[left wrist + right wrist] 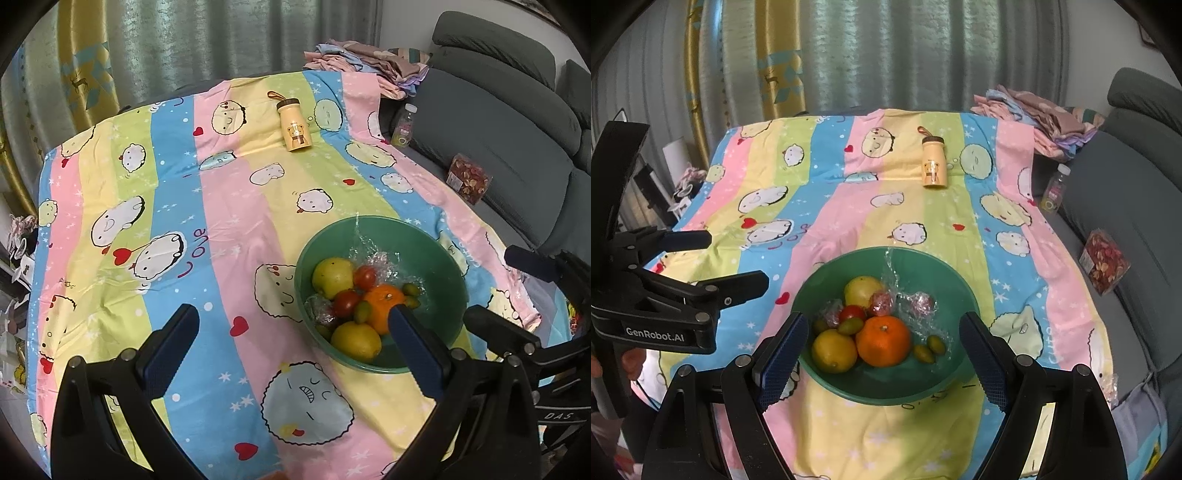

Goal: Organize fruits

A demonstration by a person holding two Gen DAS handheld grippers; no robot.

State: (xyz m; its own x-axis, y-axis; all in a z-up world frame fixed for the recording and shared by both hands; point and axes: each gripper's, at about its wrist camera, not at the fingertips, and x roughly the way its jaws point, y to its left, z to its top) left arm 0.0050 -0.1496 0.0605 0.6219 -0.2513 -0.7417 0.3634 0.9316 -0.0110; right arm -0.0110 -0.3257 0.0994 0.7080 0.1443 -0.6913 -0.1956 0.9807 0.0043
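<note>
Fruit heaped in bowl [380, 254] on the near right part of the table; both tongs wide open, holding nothing.

Left wrist view: left tongs [291, 343] hang over the cloth [221, 206] just left of the bowl, jaws spread wide, empty; the right finger overlaps the bowl's near rim. In the bowl: apple [332, 277], orange [382, 302], lemon [356, 341], tomatoes, small green fruits, some pieces in clear wrap. Bottle [293, 127] lies toward the far edge.

Right wrist view: right tongs [882, 358] straddle the bowl's near rim, jaws equally wide, empty. Orange [883, 340] and lemon [834, 350] lie nearest.

Judgement: all fruit already sits in the bowl, so this fits either gathering finished or sorting-out pending. No step settled.
</note>
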